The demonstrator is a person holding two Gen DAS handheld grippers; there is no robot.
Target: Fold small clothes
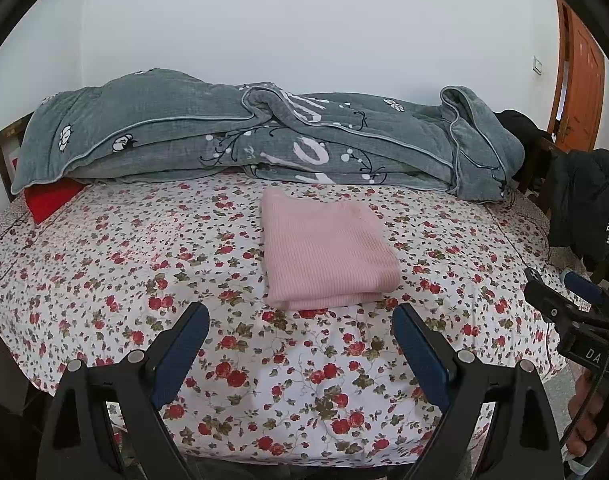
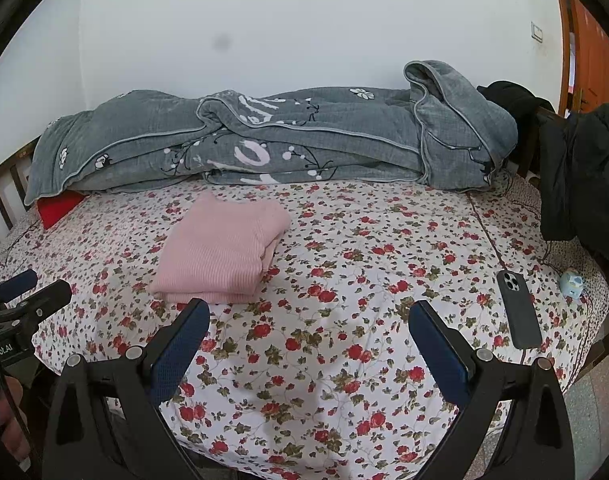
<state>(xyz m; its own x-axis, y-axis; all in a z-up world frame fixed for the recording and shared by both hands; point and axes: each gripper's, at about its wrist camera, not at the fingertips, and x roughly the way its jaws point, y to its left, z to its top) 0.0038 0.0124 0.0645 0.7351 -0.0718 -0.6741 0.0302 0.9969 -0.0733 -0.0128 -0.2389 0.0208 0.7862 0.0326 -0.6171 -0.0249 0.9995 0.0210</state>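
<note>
Each set of tongs, left tongs [image 1: 300,328] and right tongs [image 2: 309,326], has black plastic arms, silver pivot screws, and blue textured pads [image 1: 182,356]. White lettering marks each black body.

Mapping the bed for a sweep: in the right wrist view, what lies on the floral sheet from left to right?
Red cloth under the grey quilt → folded pink knit garment → dark grey smartphone → small pale blue toy.

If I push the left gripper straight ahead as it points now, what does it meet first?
Most likely the folded pink garment, lying centred just beyond the open left gripper on the floral sheet. Depth is unclear; pointed lower, it meets the sheet first.
</note>
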